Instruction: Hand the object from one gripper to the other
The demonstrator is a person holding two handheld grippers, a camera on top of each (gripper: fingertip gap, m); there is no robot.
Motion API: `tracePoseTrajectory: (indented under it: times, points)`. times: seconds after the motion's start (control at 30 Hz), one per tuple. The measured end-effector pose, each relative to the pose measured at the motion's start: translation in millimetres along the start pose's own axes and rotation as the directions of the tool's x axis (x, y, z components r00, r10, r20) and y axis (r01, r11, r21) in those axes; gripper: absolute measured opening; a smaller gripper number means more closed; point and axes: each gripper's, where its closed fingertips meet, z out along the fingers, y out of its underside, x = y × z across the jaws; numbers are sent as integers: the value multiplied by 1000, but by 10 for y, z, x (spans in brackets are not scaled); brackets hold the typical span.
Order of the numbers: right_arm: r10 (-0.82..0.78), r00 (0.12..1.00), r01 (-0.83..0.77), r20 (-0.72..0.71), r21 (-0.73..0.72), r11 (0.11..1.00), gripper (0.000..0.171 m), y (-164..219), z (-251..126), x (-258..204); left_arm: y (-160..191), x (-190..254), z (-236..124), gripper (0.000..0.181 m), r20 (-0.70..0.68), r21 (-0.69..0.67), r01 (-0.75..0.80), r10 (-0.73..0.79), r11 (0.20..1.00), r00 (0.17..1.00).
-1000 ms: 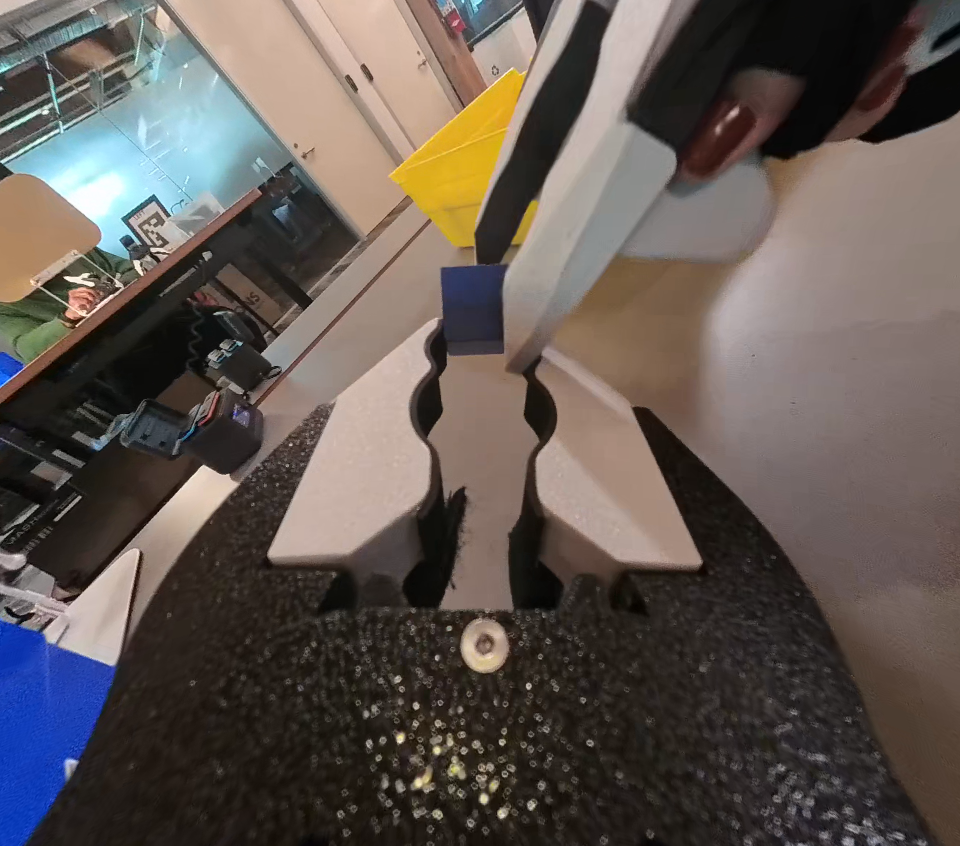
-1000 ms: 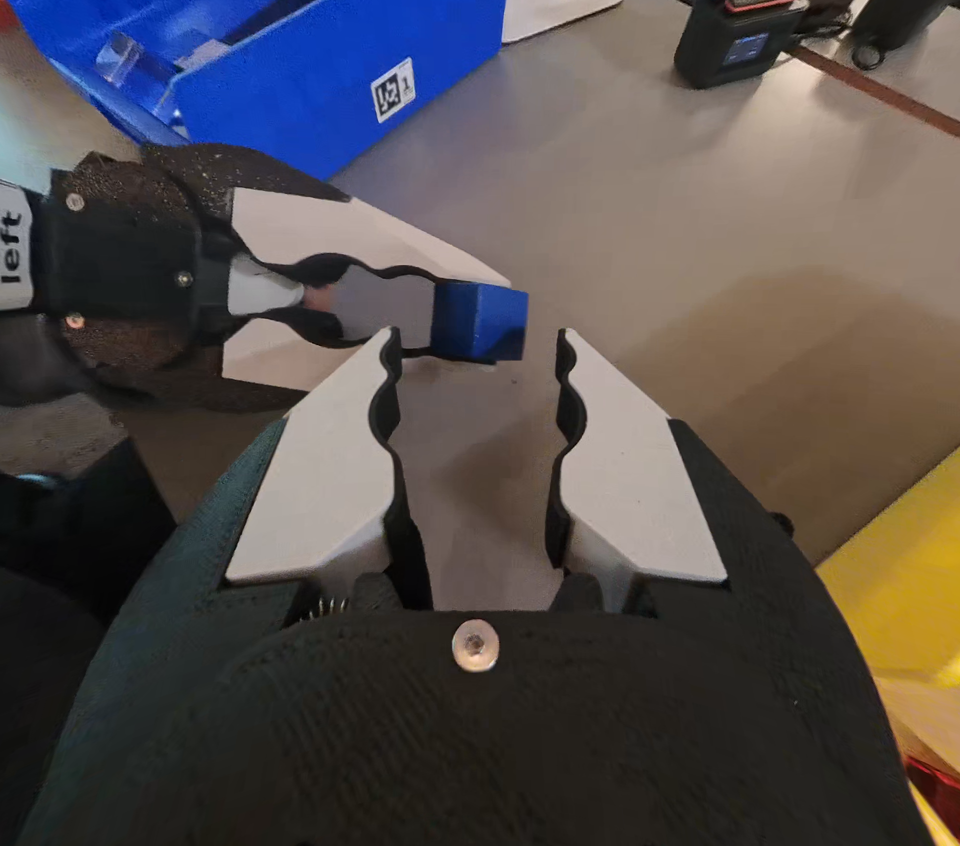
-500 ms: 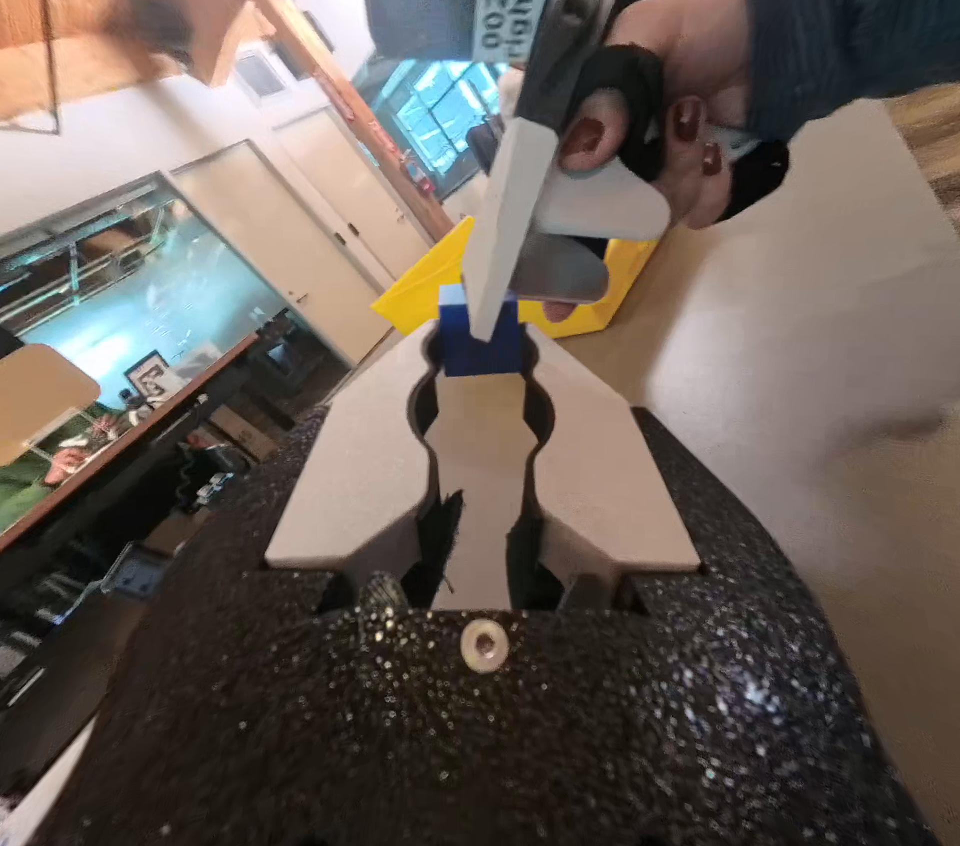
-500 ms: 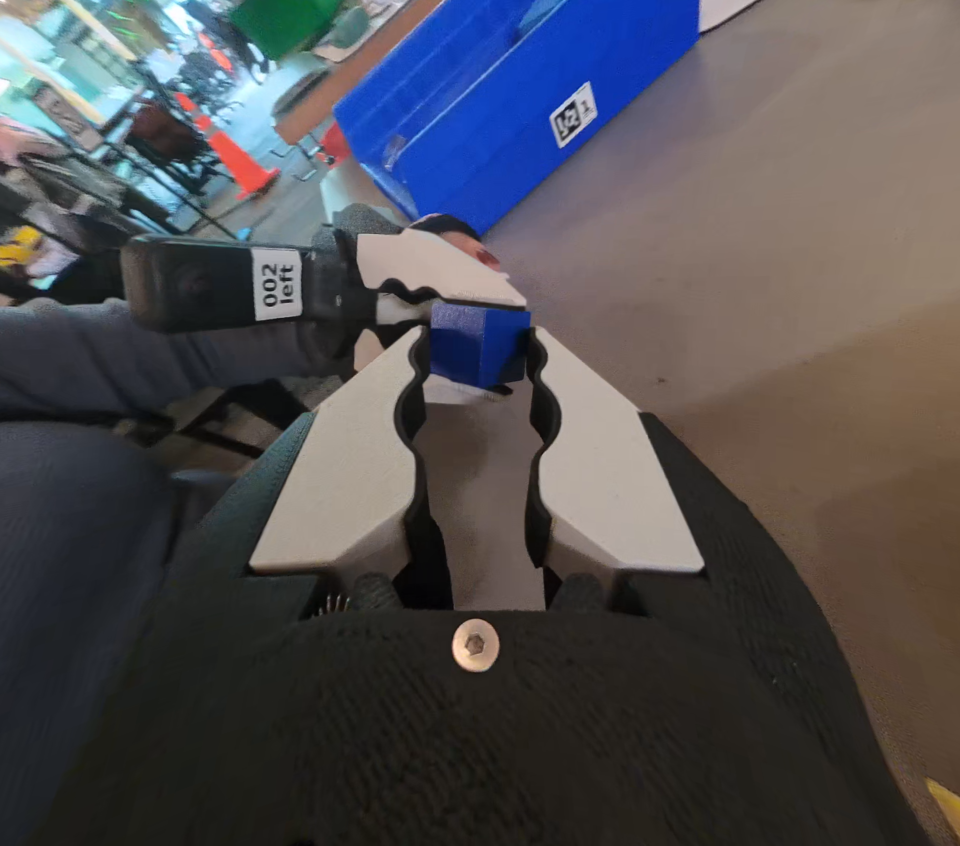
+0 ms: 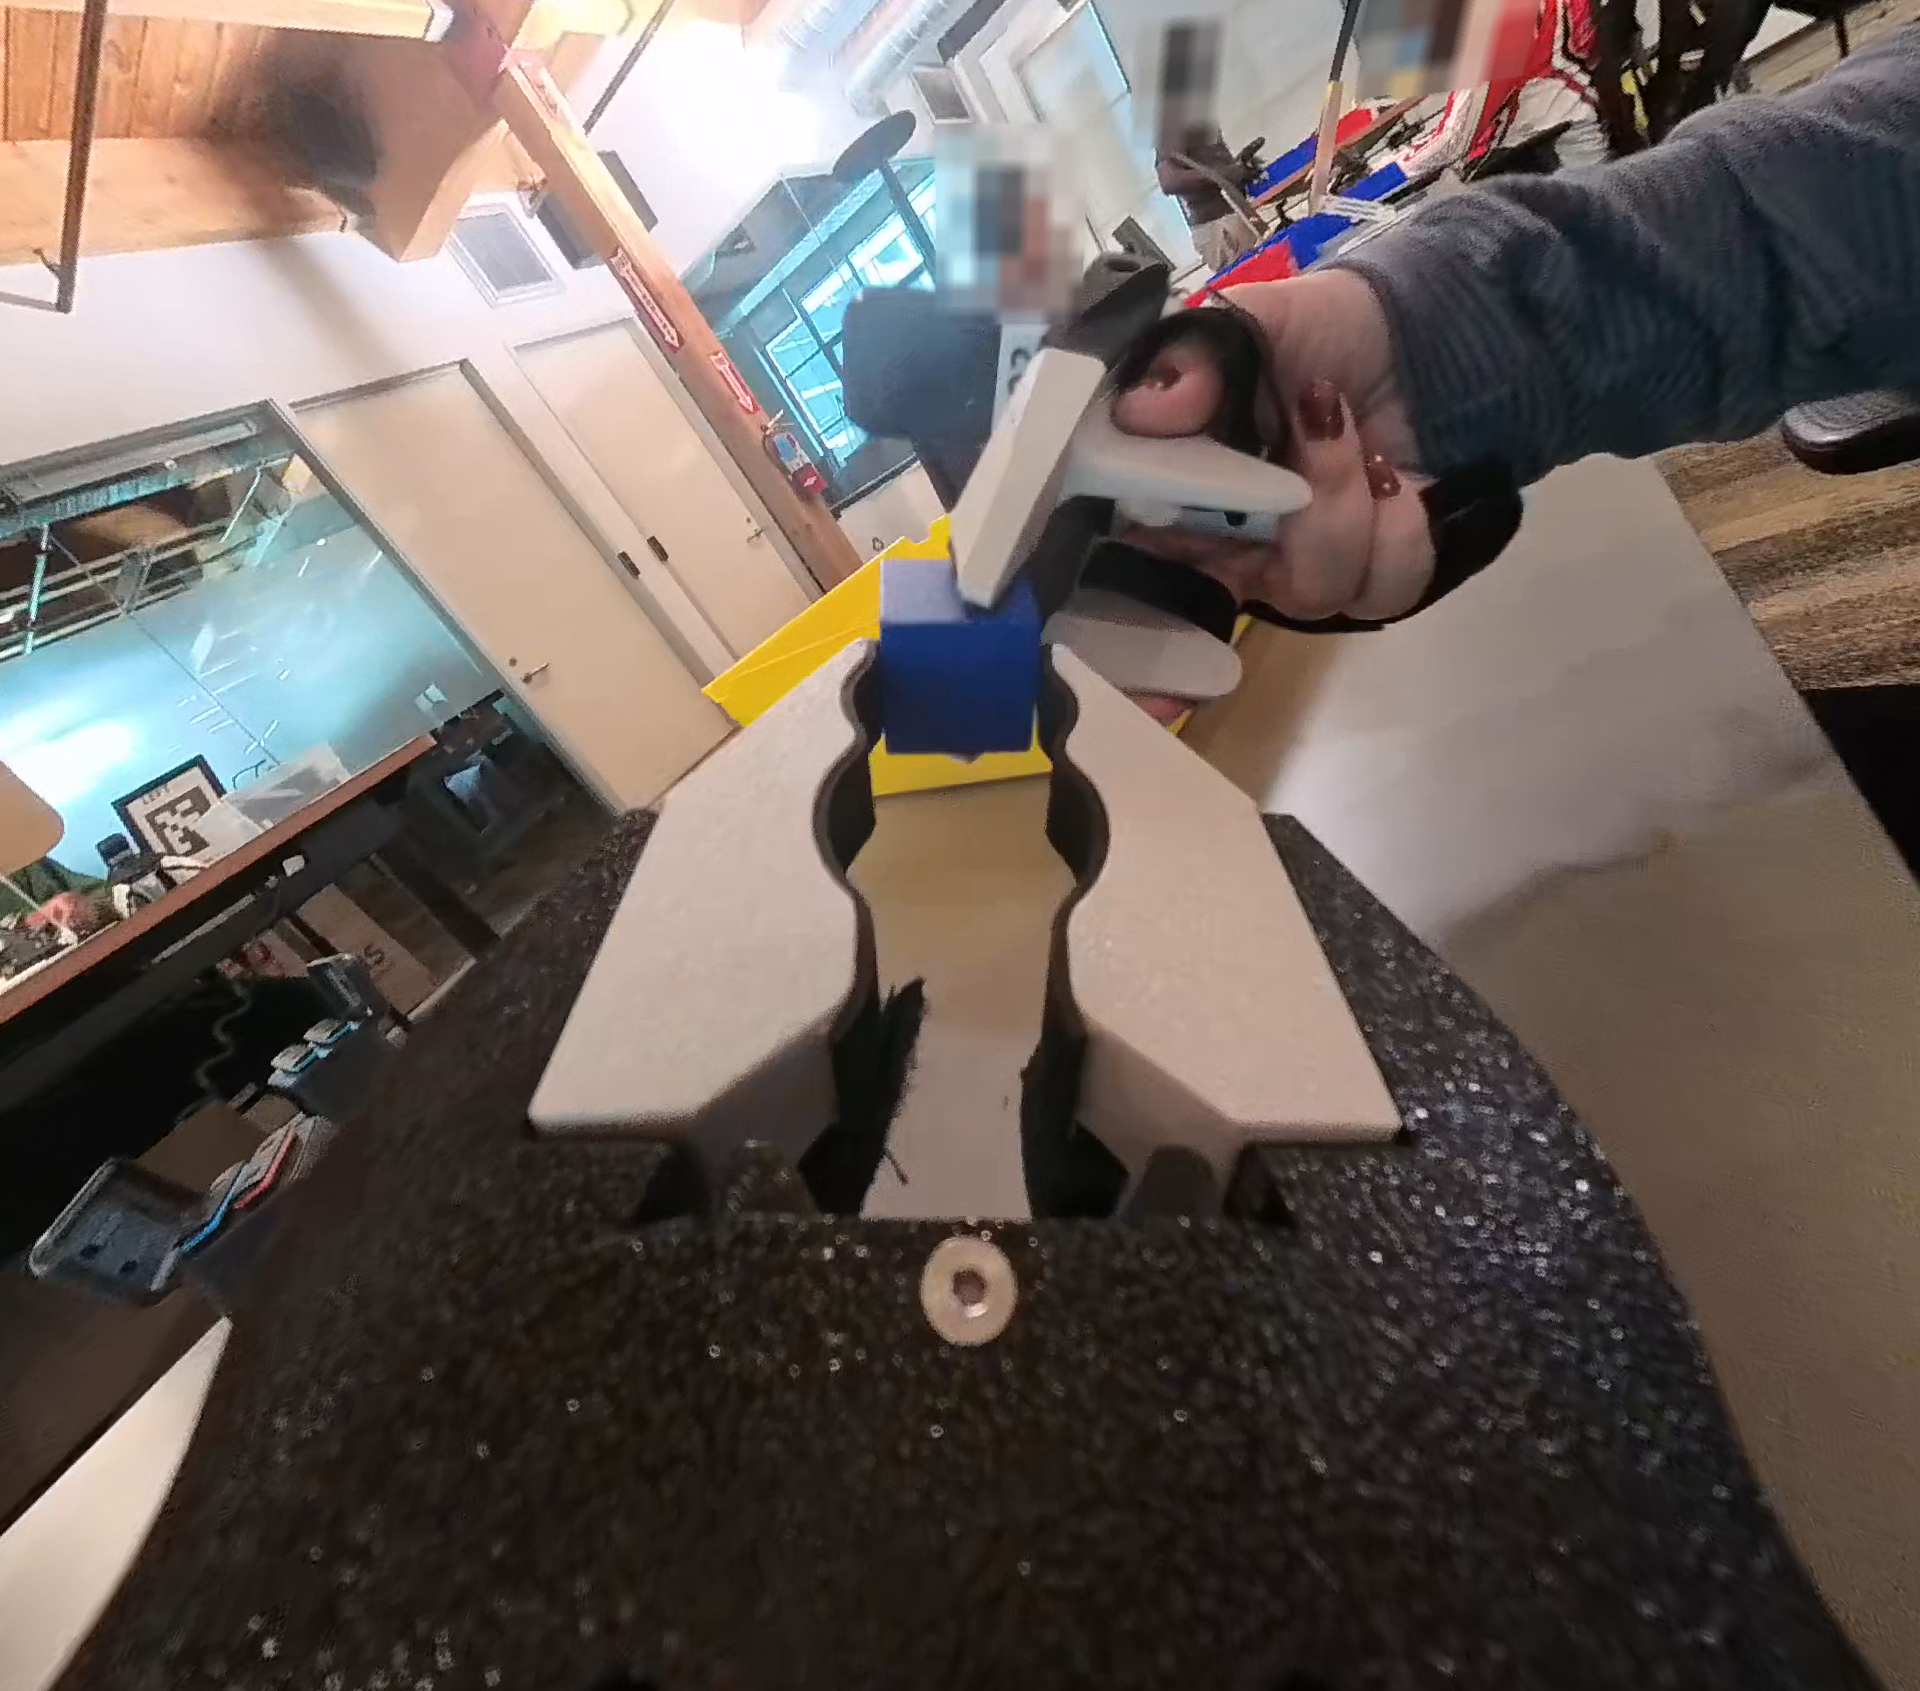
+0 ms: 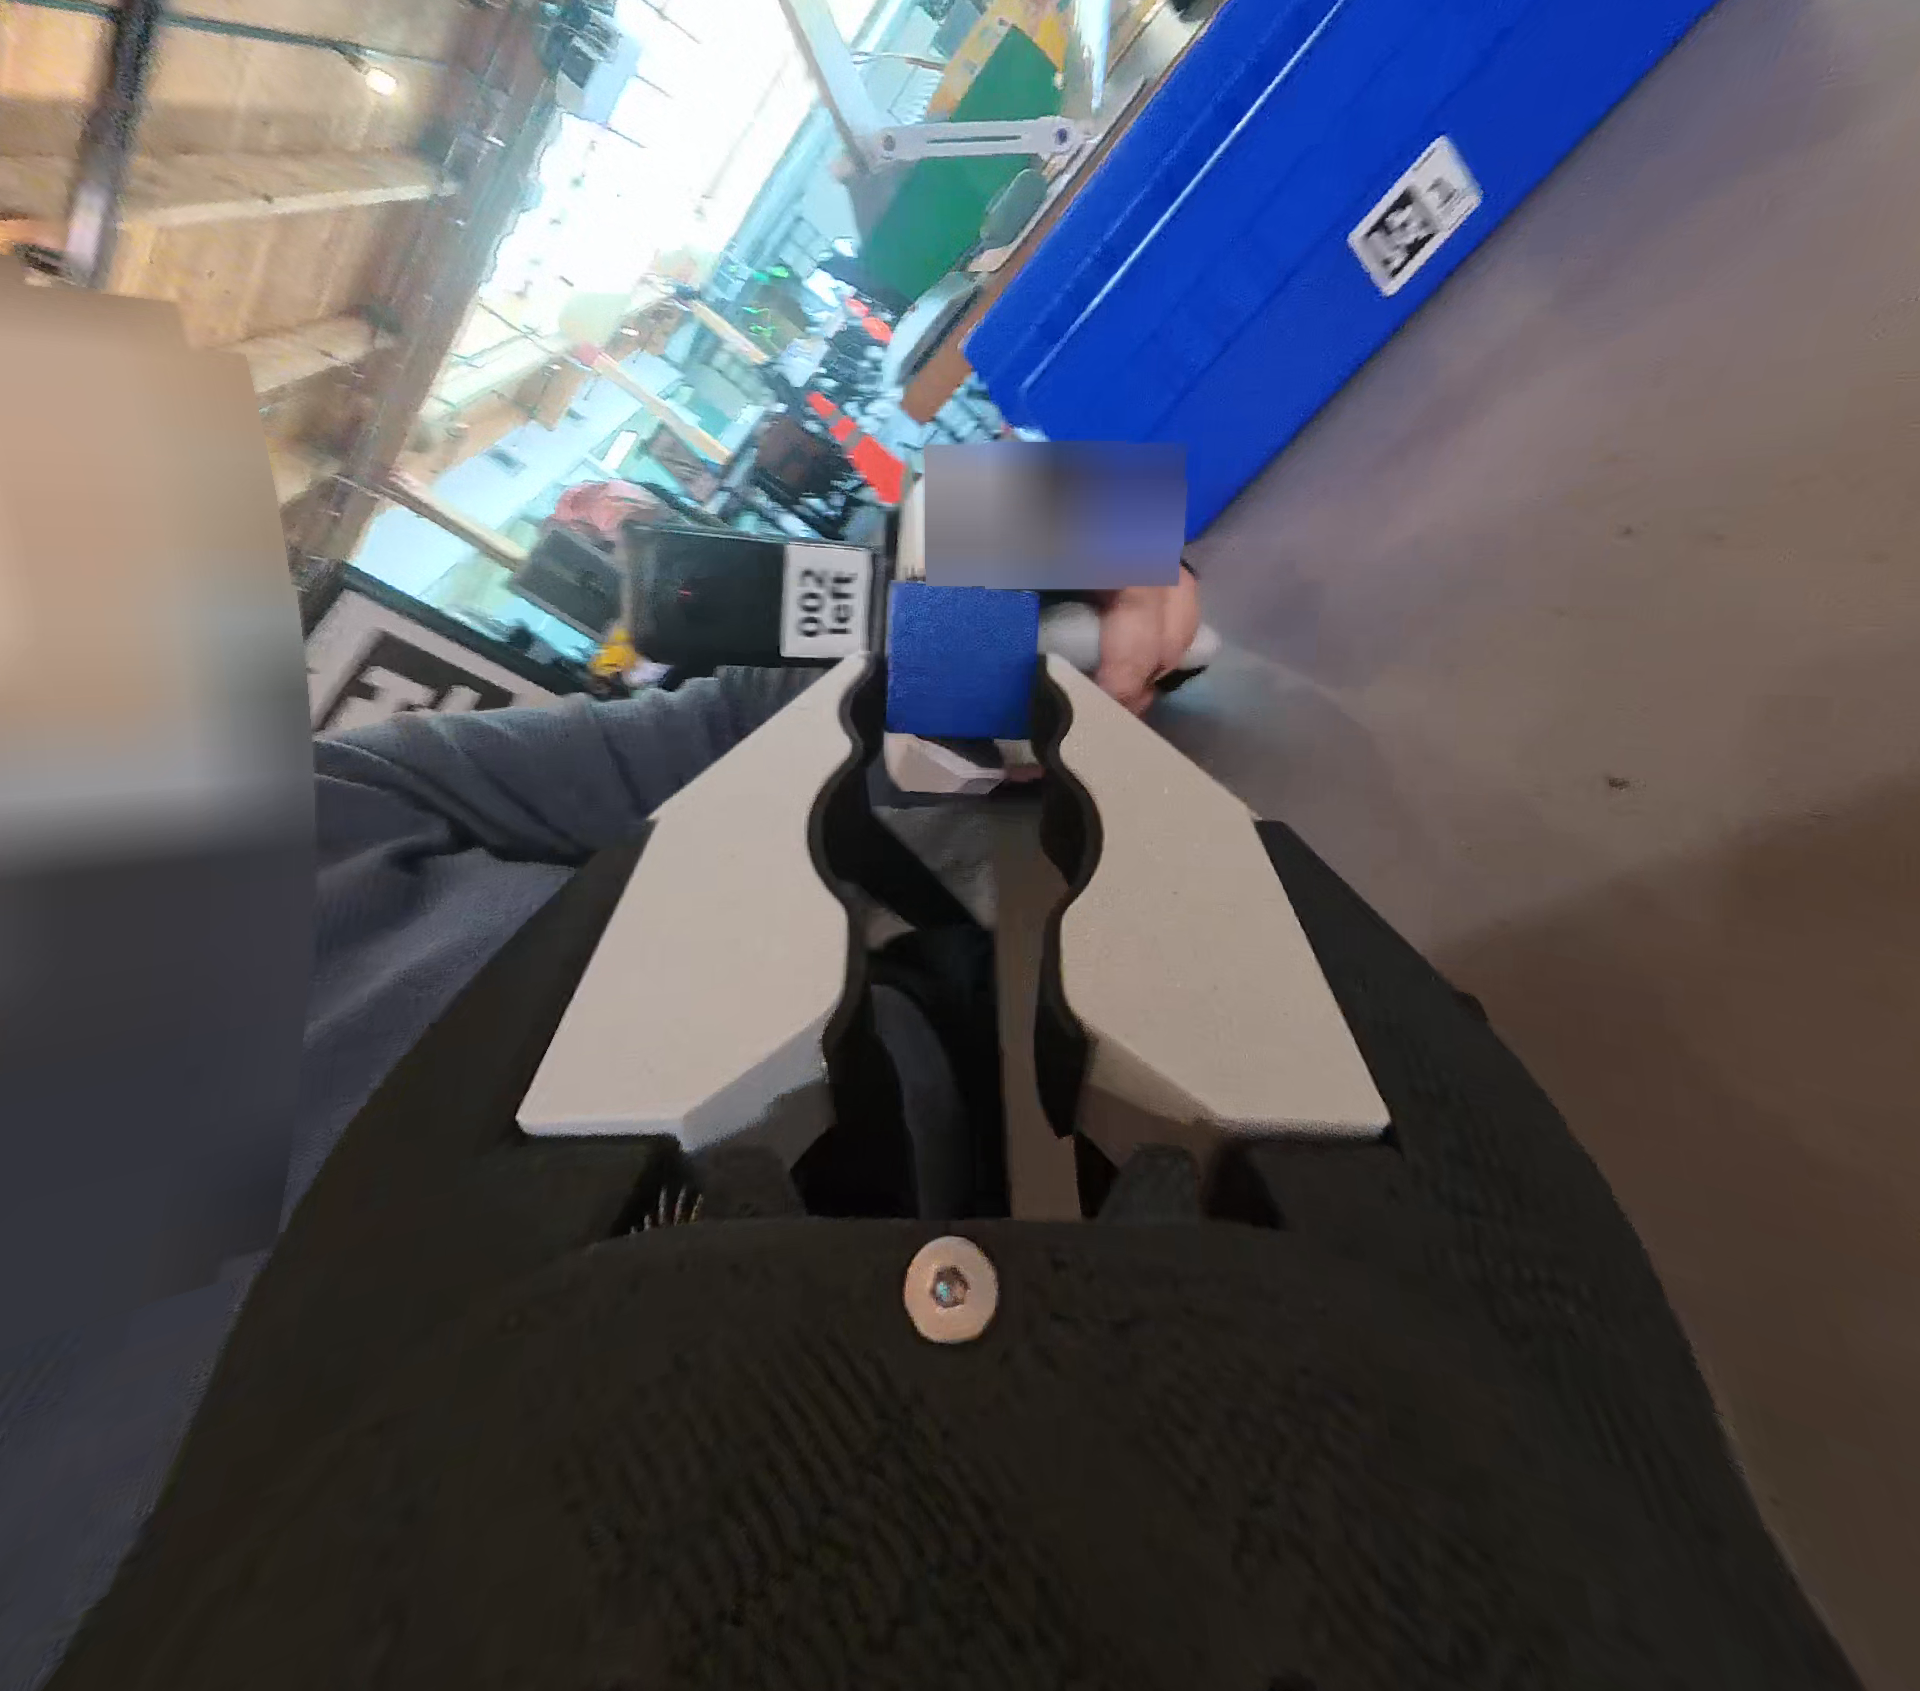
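Observation:
A small blue cube (image 5: 956,685) sits between the tips of my left gripper (image 5: 958,665), which is shut on its sides. The right gripper reaches in from the upper right. One of its white fingers (image 5: 1013,488) presses on the cube's top and the other (image 5: 1153,654) lies under it. In the right wrist view the blue cube (image 6: 961,665) is clamped between the tips of my right gripper (image 6: 961,675). A finger of the left gripper (image 6: 935,763) shows just below the cube. Both grippers hold the cube in the air above the table.
A yellow bin (image 5: 800,665) stands on the beige table (image 5: 1558,914) behind the cube. A blue bin (image 6: 1351,187) with a square marker stands at the table's far side. A person's hand (image 5: 1320,478) and grey sleeve (image 6: 520,810) hold the grippers. Only a small space, under 4 cm, lies between the two pairs of fingers.
The right gripper was open beside the cube and has shut on it. Both grippers have tilted upward with the cube, so more ceiling shows now.

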Motion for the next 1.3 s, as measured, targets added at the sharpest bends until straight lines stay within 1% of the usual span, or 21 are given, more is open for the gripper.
tracePoseTrajectory:
  times: [0.1, 0.17, 0.27, 0.37, 0.4, 0.43, 0.5, 0.57, 0.6, 0.73, 0.8, 0.83, 0.9, 0.93, 0.97, 1.0, 1.07, 1.1, 1.17, 1.23, 1.3]
  points:
    - [-215, 960, 214, -179, -21, 976, 25, -78, -58, 109, 33, 14, 19, 48, -5, -22, 12, -12, 1000, 1000]
    - [-419, 862, 418, -286, -69, 906, 26, -161, -123, 114, 57, 30, 34, 57, -23, -35, 40, -41, 999, 999]
    - [-721, 560, 703, -409, -226, 674, 26, -269, -260, 122, 29, 79, 21, 58, -91, -15, 136, -137, 991, 986]
    - [-917, 184, 904, -355, -305, 299, 26, -282, -288, -113, -17, 158, 10, 53, -222, -10, 332, -326, 943, 919]
    - [-945, 66, 931, -320, -322, 174, 26, -251, -276, -195, -53, 177, 11, 53, -276, -17, 426, -414, 905, 868]
    - [-953, -19, 933, -302, -349, 92, 26, -238, -273, -236, -121, 177, 14, 57, -330, -23, 535, -511, 845, 793]
    - [-957, -119, 918, -263, -396, -6, 26, -211, -256, -271, -315, 131, -1, 58, -448, -34, 733, -666, 679, 596]
    - [-957, -186, 903, -223, -422, -78, 26, -170, -213, -312, -427, 64, 0, 58, -508, -69, 850, -751, 523, 422]
    - [-958, -209, 890, -196, -443, -104, 26, -143, -188, -313, -464, 69, -7, 56, -534, -90, 877, -766, 472, 358]
    - [-957, -252, 879, -147, -449, -162, 26, -77, -83, -390, -584, 122, -32, 39, -607, -147, 934, -775, 325, 174]
    - [-960, -232, 883, -159, -449, -139, 26, -91, -76, -405, -608, 94, -41, 34, -628, -146, 959, -772, 243, 100]
    - [-966, -196, 890, -171, -444, -103, 26, -93, -74, -403, -599, 75, -34, 33, -627, -128, 968, -774, 216, 90]
    - [-978, -68, 895, -195, -446, 26, 44, -84, -87, -346, -572, 19, -26, 32, -617, -73, 978, -780, 194, 108]
    - [-983, 28, 886, -180, -451, 107, 53, -34, -101, -295, -552, -40, -24, 32, -600, -25, 978, -786, 207, 151]
    - [-971, 141, 876, -192, -433, 213, 62, -22, -123, -270, -524, -95, -22, 31, -567, 23, 968, -794, 251, 219]
    - [-944, 247, 866, -219, -386, 316, 63, -49, -148, -277, -506, -133, -28, 31, -530, 64, 944, -790, 324, 307]
    - [-849, 471, 822, -241, -231, 521, 61, -129, -202, -355, -474, -180, -37, 31, -427, 127, 842, -737, 525, 524]
    - [-763, 598, 754, -248, -150, 640, 57, -195, -235, -375, -465, -190, -43, 31, -369, 151, 754, -671, 639, 643]
    - [-499, 838, 503, -219, -43, 863, 51, -274, -280, -331, -413, -166, -41, 31, -251, 138, 509, -467, 850, 848]
    - [-232, 967, 232, -107, -20, 973, 52, -202, -259, -325, -403, -110, -38, 31, -171, 115, 229, -208, 967, 963]
    - [-36, 999, 36, -14, -24, 999, 48, -111, -199, -306, -438, -56, -39, 32, -122, 112, 23, -9, 993, 992]
